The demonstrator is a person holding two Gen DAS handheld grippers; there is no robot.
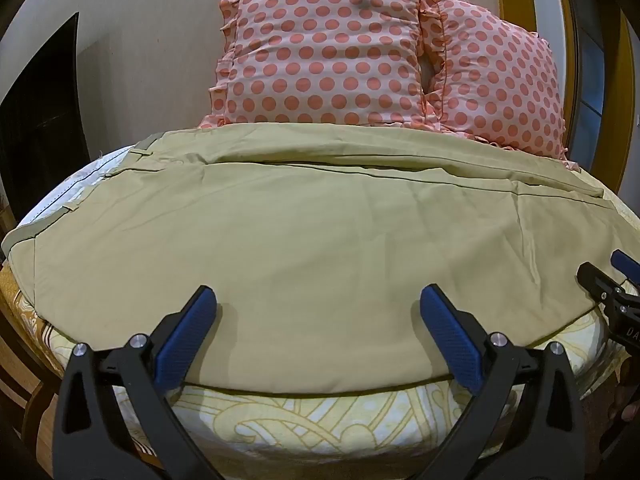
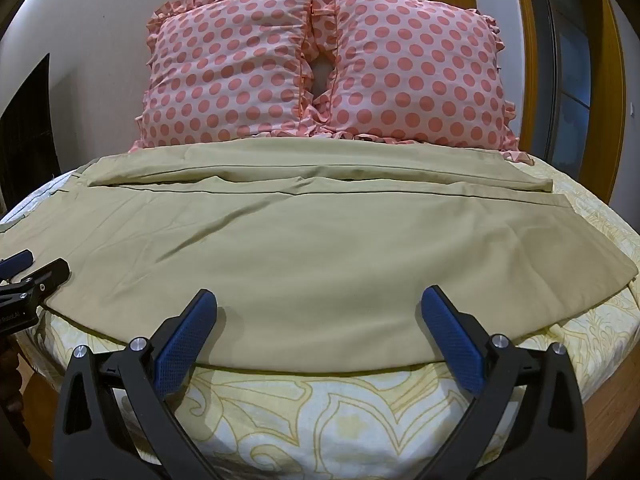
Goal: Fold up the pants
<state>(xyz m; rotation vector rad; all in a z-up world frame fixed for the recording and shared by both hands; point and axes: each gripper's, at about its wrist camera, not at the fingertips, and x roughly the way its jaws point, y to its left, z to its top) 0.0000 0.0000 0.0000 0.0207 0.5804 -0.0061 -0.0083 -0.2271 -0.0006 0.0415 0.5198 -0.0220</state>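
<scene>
Hovering above the near hem of the khaki pants (image 1: 320, 248), the left gripper (image 1: 318, 304) has its jaws spread wide, and nothing lies between the blue pads (image 1: 188, 336). The right gripper (image 2: 320, 304) is poised likewise, jaws apart and empty, over the same near edge further toward the leg ends. Both tools face the long seam, which suits a lift of the near edge toward the far side. The pants lie lengthwise across the bed, on the yellow patterned sheet (image 2: 320, 412), the waistband with belt loops (image 1: 72, 208) at the left and the leg cuffs (image 2: 624, 268) at the right. One leg lies beyond the other, its edge visible as a ridge, so the garment appears spread flat and ready for a fold. Two polka-dot pillows (image 2: 320, 76) stand against the wall behind the pants, touching their far edge.
</scene>
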